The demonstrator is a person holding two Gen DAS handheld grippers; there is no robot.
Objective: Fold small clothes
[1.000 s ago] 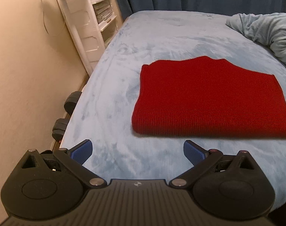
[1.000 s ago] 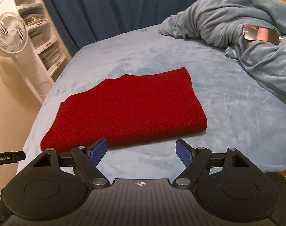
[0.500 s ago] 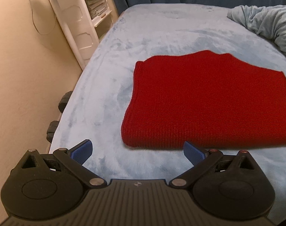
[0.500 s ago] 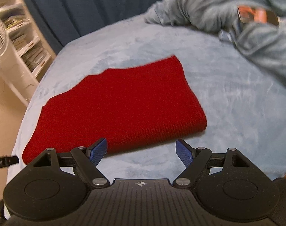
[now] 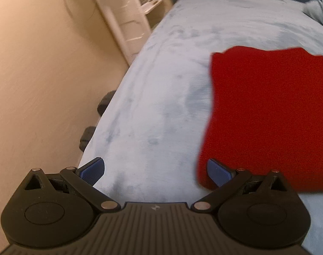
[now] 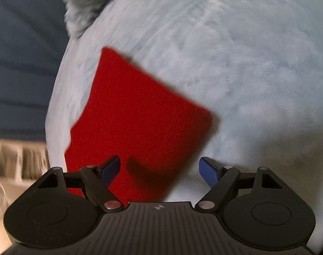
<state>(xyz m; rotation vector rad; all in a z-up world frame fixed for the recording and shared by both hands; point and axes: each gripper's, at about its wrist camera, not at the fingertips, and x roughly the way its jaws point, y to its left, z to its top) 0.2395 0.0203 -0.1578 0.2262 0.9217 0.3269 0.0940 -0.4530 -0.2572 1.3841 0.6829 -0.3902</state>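
Item under inspection: one red knit point(image 5: 267, 114), lying flat on the bed point(image 5: 161, 89) in a rough rectangle, apparently already folded at least once. In the left wrist view it occupies the right half of the frame; in the right wrist view it point(image 6: 138, 116) runs diagonally up from the gripper.

Left hand-held gripper point(image 5: 155, 172): jaws wide apart, nothing between them. Its right pad sits over the near left corner of the knit; contact cannot be confirmed. Most of the gap is over bare bed cover.

Right hand-held gripper point(image 6: 160, 171): jaws spread, nothing clamped. The near right edge of the knit lies in the gap, with a finger shadow cast on the fabric, so it appears close above it.

Handling assessment: soft, light, limp knit with a thick edge where layers stack. It should sag and drape when lifted, and will not slip readily on the plush cover. Layers may separate if only the top one is pinched.

Recommended hold: both near corners, one per gripper, taking the full stacked thickness at the edge.

Both views are motion-blurred; fine detail is uncertain.
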